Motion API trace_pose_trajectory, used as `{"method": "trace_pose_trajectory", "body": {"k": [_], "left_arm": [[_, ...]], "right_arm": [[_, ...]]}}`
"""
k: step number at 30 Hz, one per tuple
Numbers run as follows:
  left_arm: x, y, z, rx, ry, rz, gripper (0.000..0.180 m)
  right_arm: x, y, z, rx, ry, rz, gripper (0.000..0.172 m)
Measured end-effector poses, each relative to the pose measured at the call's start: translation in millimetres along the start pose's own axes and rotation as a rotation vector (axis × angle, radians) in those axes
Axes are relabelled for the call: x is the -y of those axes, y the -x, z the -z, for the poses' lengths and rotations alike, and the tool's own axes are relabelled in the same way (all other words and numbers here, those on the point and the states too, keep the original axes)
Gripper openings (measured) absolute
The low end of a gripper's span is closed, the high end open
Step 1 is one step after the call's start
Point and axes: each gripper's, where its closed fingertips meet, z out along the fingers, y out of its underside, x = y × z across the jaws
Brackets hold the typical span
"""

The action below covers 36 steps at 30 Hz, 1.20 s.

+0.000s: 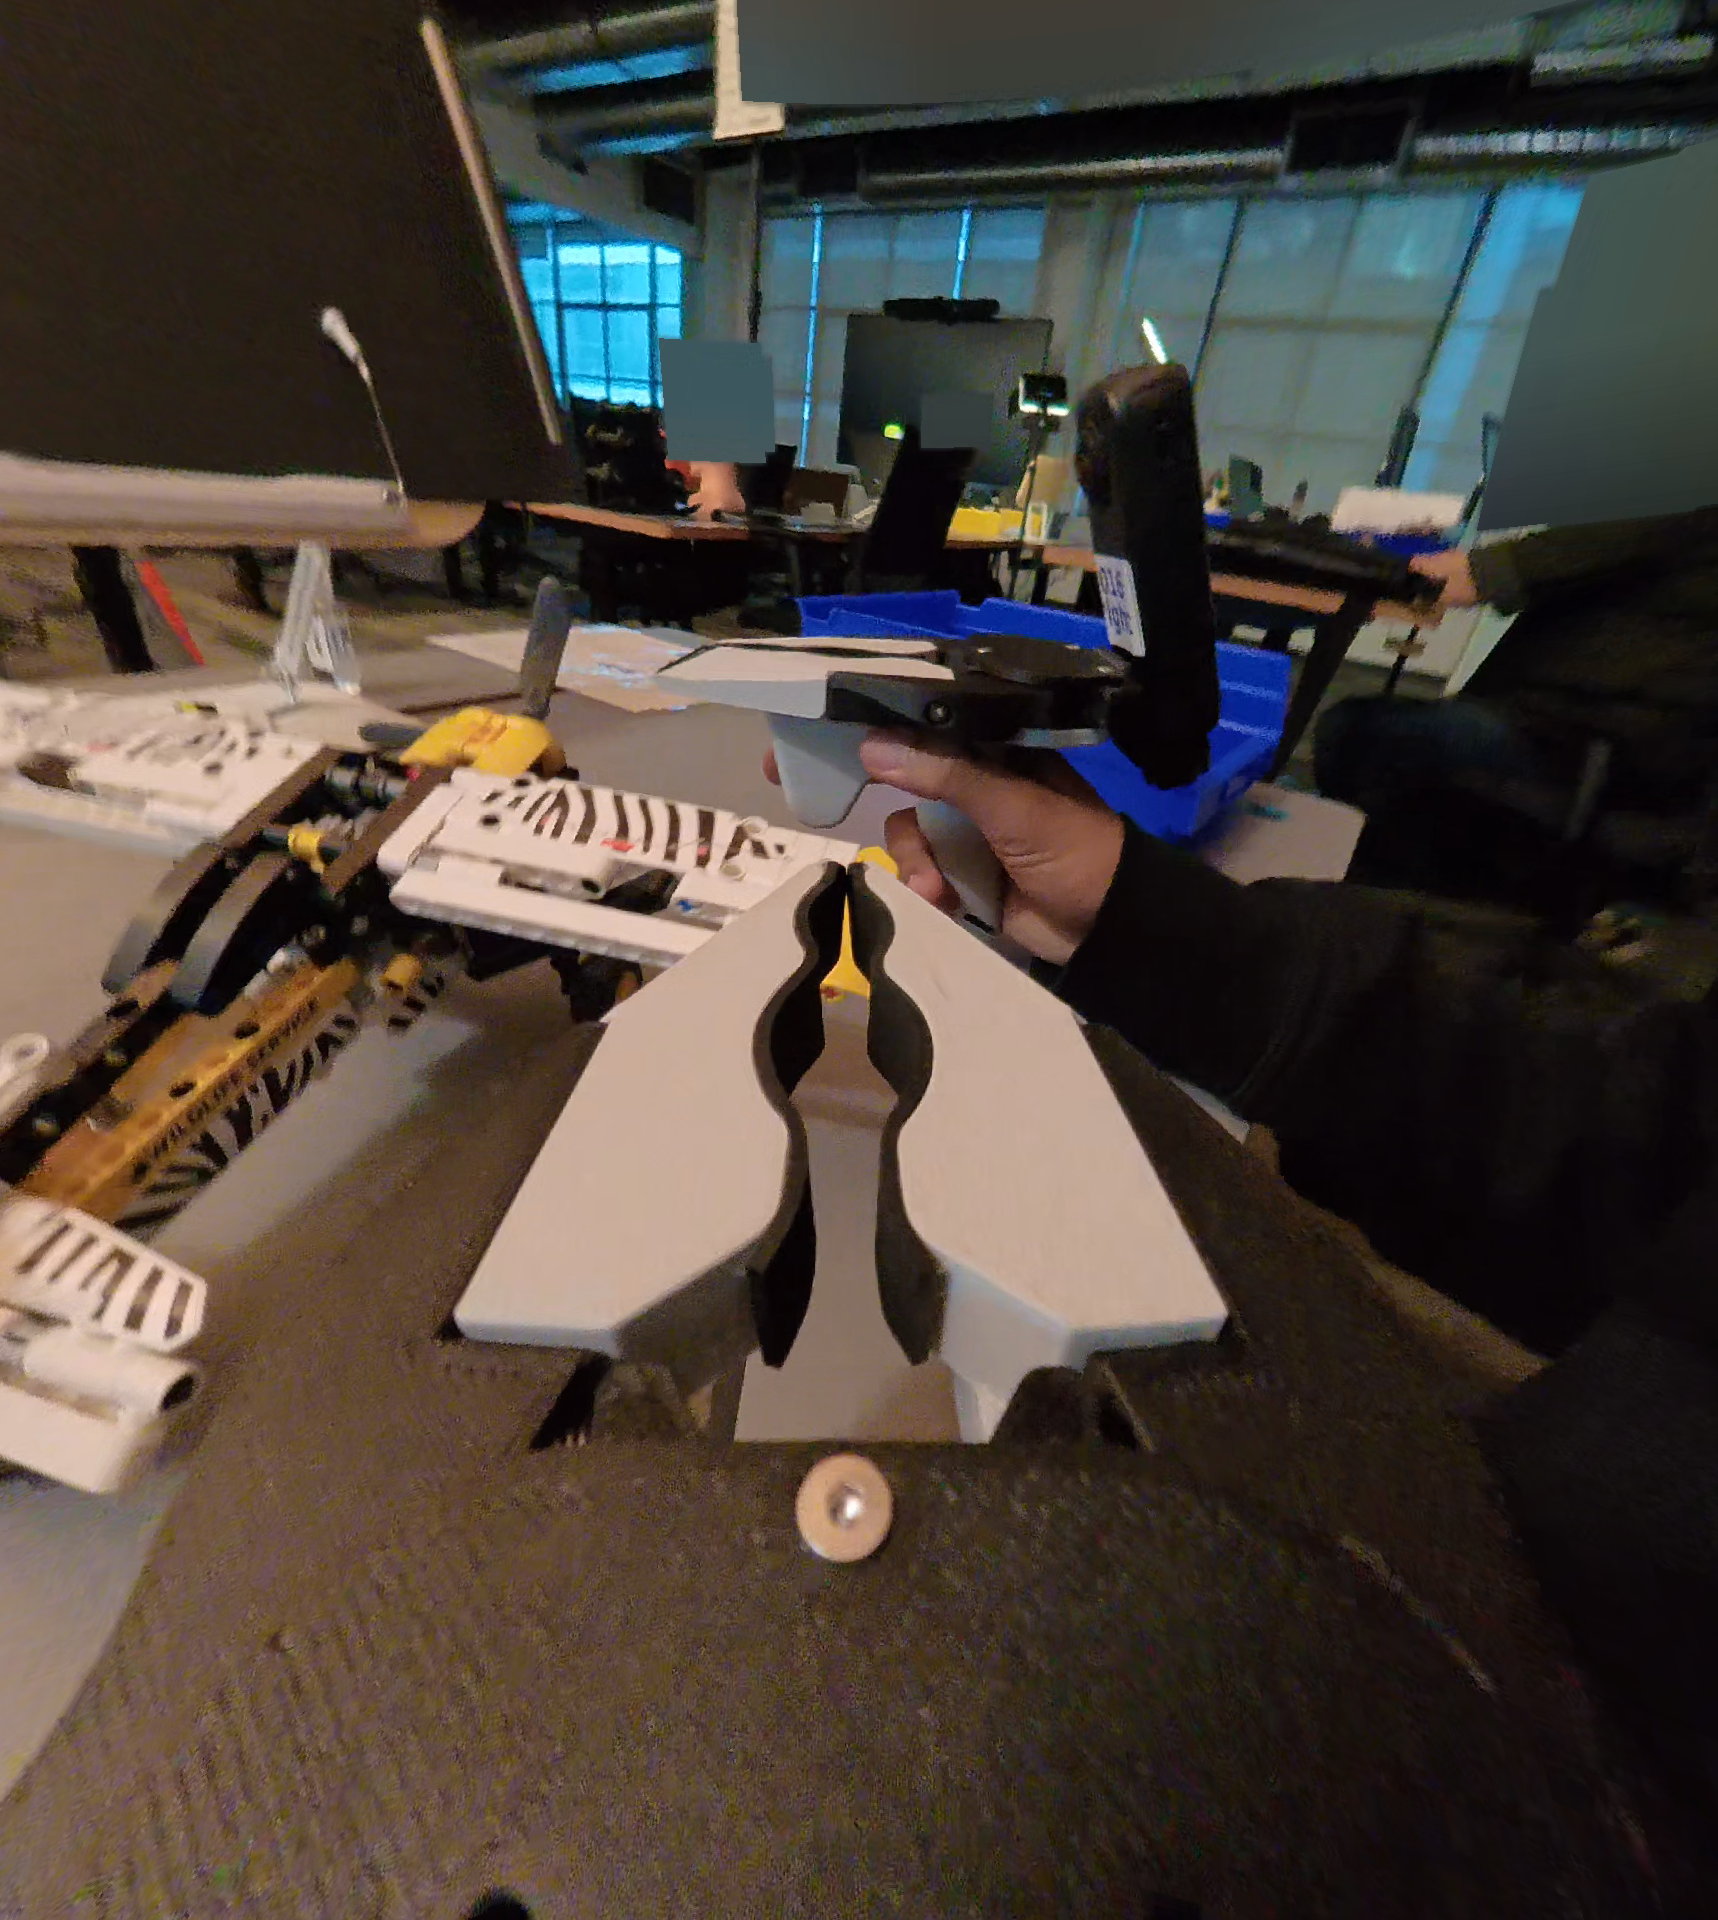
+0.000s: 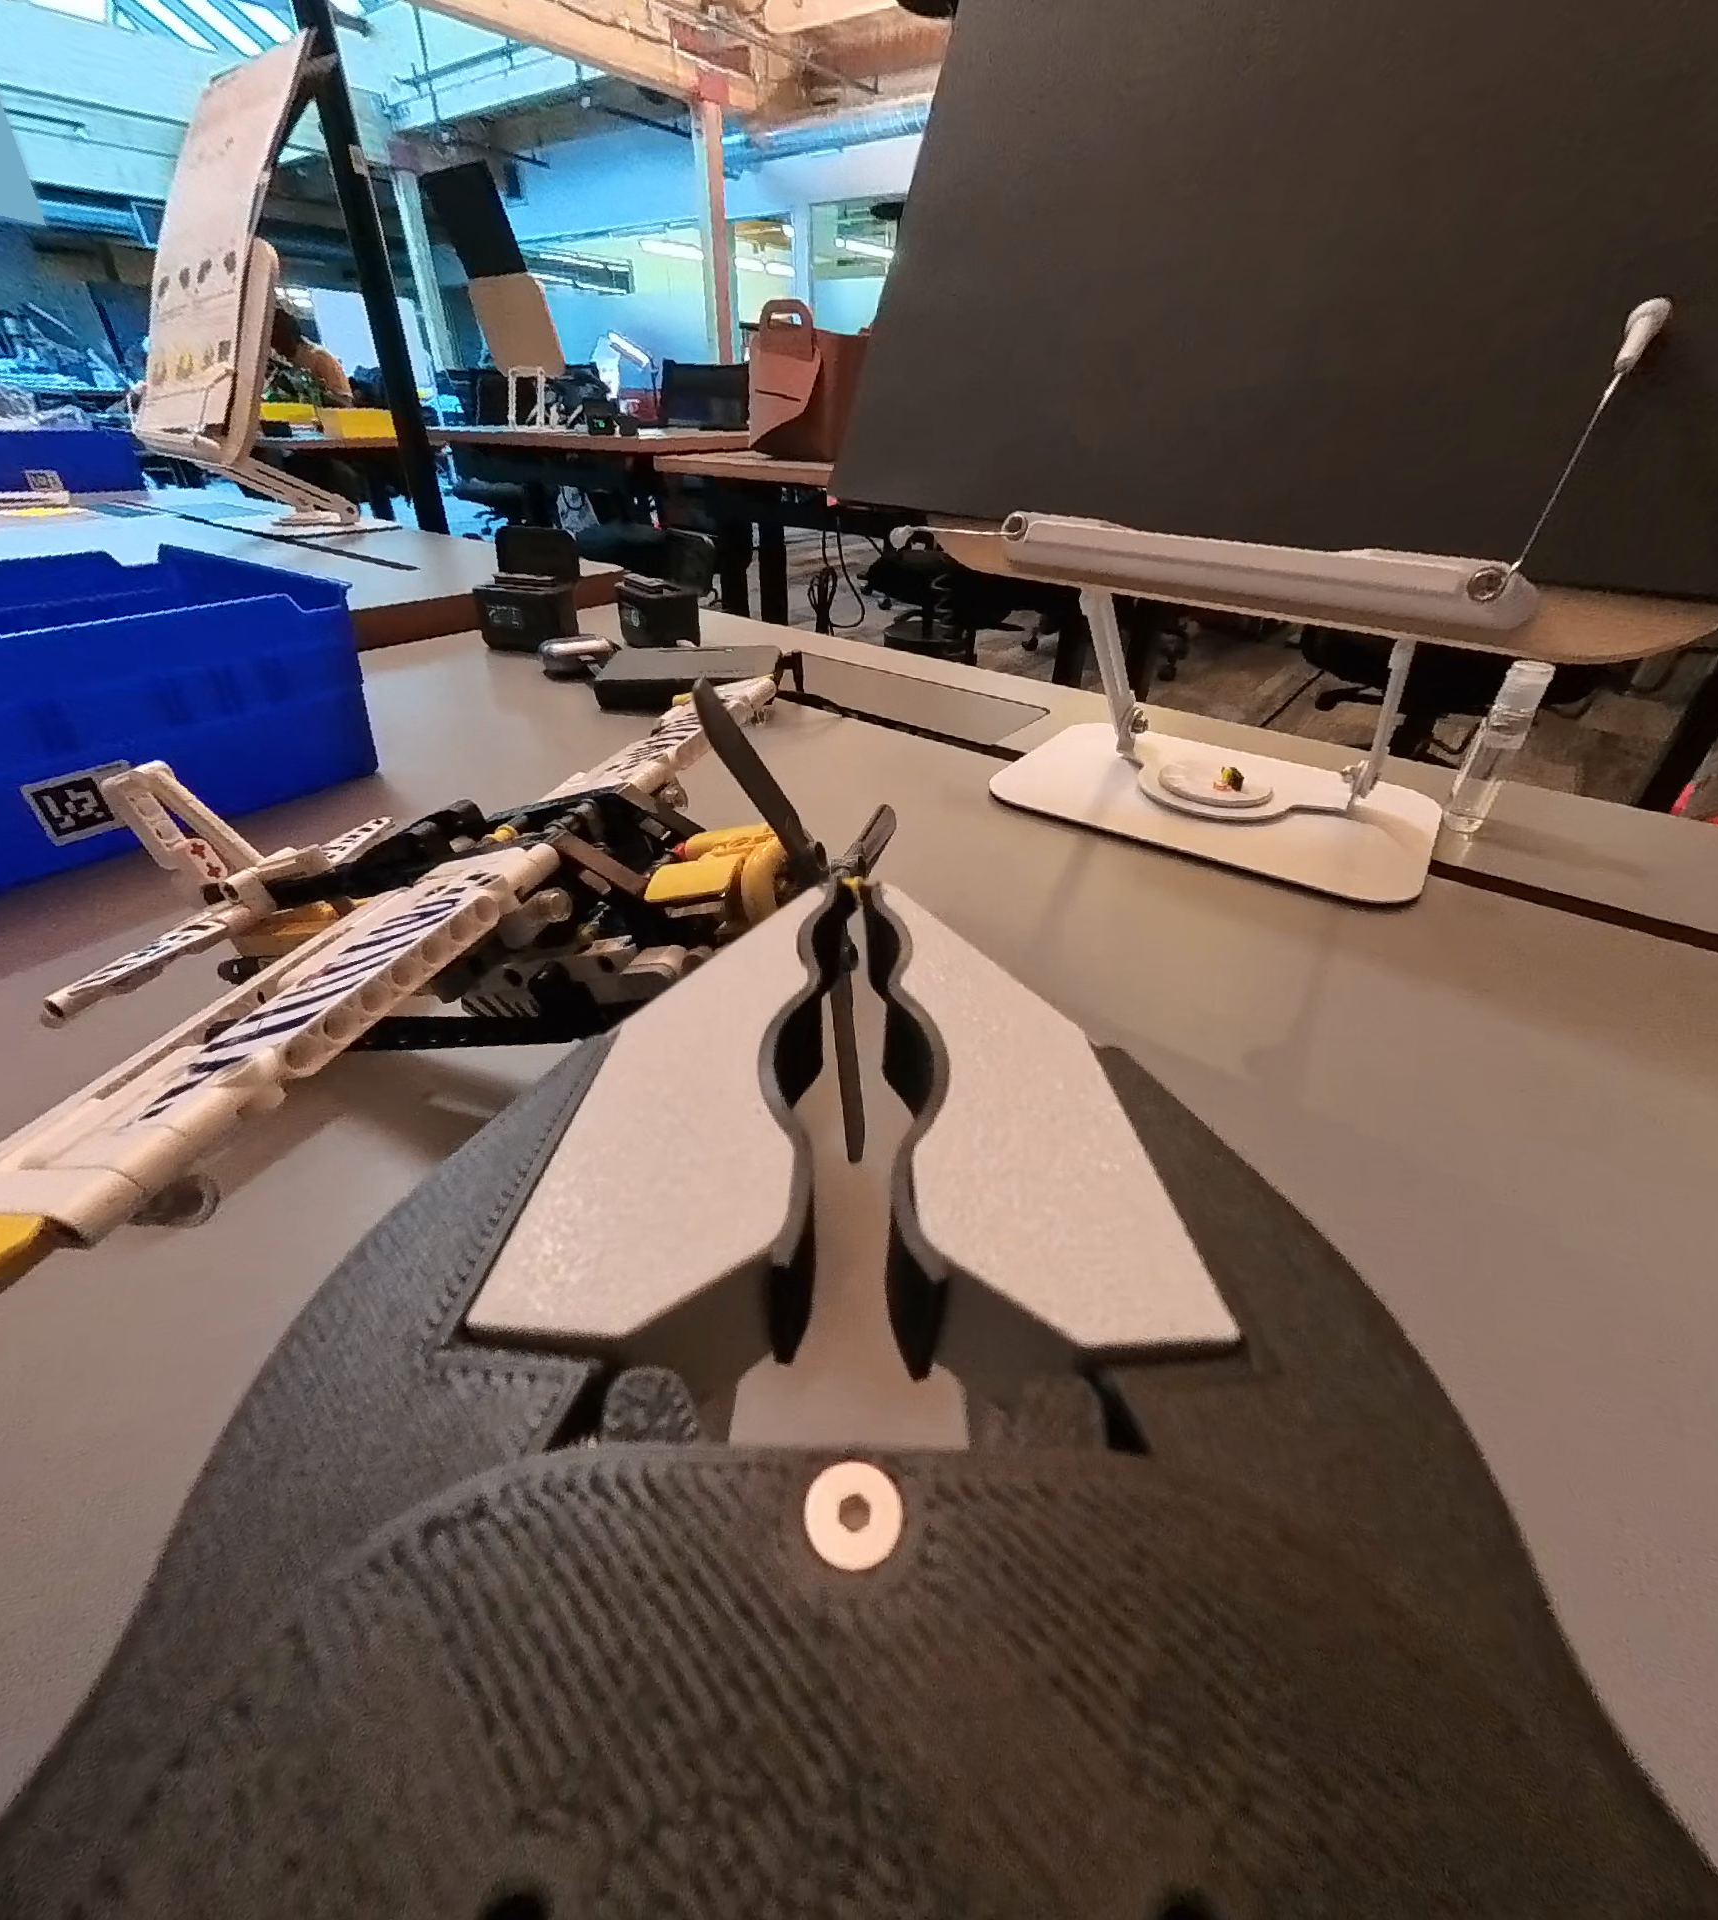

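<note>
One brick-built plane (image 2: 346, 935) lies at 9 o'clock in the right wrist view. Its propeller (image 2: 813, 852) shows three blades. There are two grippers: the left gripper (image 1: 847, 873) and the right gripper (image 2: 853, 894). One hand (image 1: 1000, 831) shows. Two blue bins: one (image 2: 107, 665) at 9 o'clock, one (image 2: 13, 457) at 10. Two white stands: one (image 2: 1219, 810) at 2 o'clock, one (image 2: 315, 509) at 11. One clear vial (image 2: 1489, 758) stands at 3 o'clock. Two small black cases (image 2: 522, 603) sit at 11.

zebra-striped white plane (image 2: 335, 966), yellow wingtip (image 1: 847, 961), blue bin (image 2: 107, 707)
</note>
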Motion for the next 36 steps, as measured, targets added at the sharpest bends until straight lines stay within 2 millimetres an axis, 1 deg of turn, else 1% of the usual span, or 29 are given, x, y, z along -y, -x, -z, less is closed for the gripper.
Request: {"method": "trace_pose_trajectory", "body": {"k": [2,4,7,11,13,17,20,24,28,30,33,35,36], "left_arm": [[-2.9,7.2,0.3,-0.017,0.006,0.109,0.000],[-5.8,8.7,-1.0,-0.056,0.018,0.183,0.001],[-3.5,-3.4,-0.2,-0.169,0.010,0.186,0.007],[-3.4,8.1,-3.8,-0.145,0.007,0.221,0.015],[-5.0,10.3,-5.7,-0.165,0.022,0.254,0.020],[-9.6,5.4,-9.7,-0.185,0.059,0.230,0.020],[-6.8,6.0,-8.7,-0.181,0.037,0.218,0.019],[-1.9,12.8,-5.4,-0.177,-0.007,0.268,0.017],[-4.5,17.7,-7.5,-0.181,0.009,0.326,0.017],[-4.4,17.9,-7.2,-0.182,0.007,0.329,0.016],[-2.4,14.5,-5.5,-0.185,-0.005,0.297,0.015],[-1.3,10.6,-4.6,-0.189,-0.011,0.263,0.014],[-1.1,8.9,-4.4,-0.192,-0.012,0.249,0.013]], "right_arm": [[-0.1,0.4,-0.2,0.000,0.000,0.003,0.002],[-0.9,1.7,-0.6,0.003,0.005,0.014,0.001],[-2.9,6.5,-1.9,0.017,0.016,0.035,0.000],[-2.7,15.3,-2.4,0.050,0.016,0.053,0.000],[-2.3,16.9,-2.3,0.054,0.014,0.056,0.000],[-1.4,16.2,-1.6,0.051,0.008,0.049,0.001],[-0.9,16.0,-1.3,0.052,0.005,0.045,0.002],[-1.5,15.4,-1.5,0.045,0.007,0.060,0.002],[-0.7,10.2,-0.9,0.011,0.004,0.088,0.003],[2.7,5.0,2.5,-0.025,-0.014,0.087,0.005],[12.8,-4.0,16.5,-0.111,-0.079,0.029,0.012],[18.7,-1.2,28.6,-0.123,-0.133,-0.043,0.016],[18.0,2.7,34.2,-0.117,-0.152,-0.082,0.018]]}}
